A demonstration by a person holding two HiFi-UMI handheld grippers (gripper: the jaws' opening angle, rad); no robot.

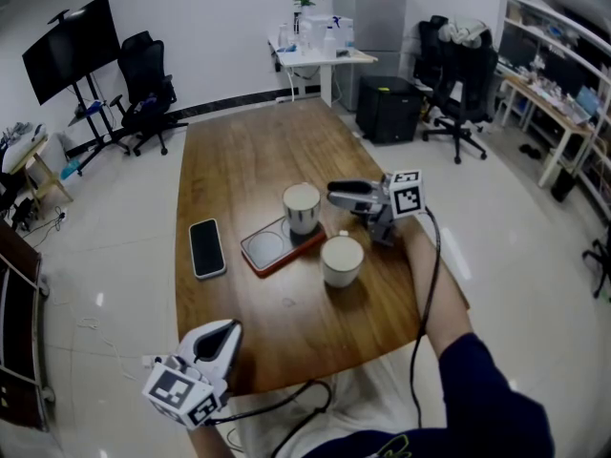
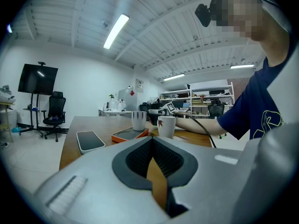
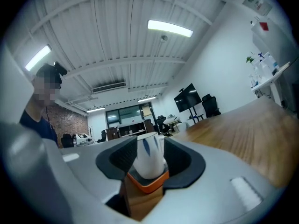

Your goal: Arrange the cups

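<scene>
Nearest: left tool point(image 1: 227, 330), at the near-left corner of the brown wooden surface point(image 1: 258, 141). Its jaws are clenched together with nothing between them.

Edges and room: bare wood runs from mid-surface to the far end, with a narrower bare strip along the near edge. Everything sits grouped mid-surface, toward the right edge.

Right tool point(image 1: 331, 196) points in level from the right side, jaws partly apart. The white ceramic cup with blue marks point(image 1: 302, 208) is framed in the gap, just at the tips. Whether the pads touch it is unclear.

That cup stands upright on a flat rectangular pad with an orange rim and grey top point(image 1: 265, 250). A black phone in a white case point(image 1: 207, 248) lies just left of the pad, apart from it. The second white cup point(image 1: 342, 259), marked with a red leaf, stands upright on the wood by the pad's right corner.

Count: two tools, two cups, one pad, one phone.
</scene>
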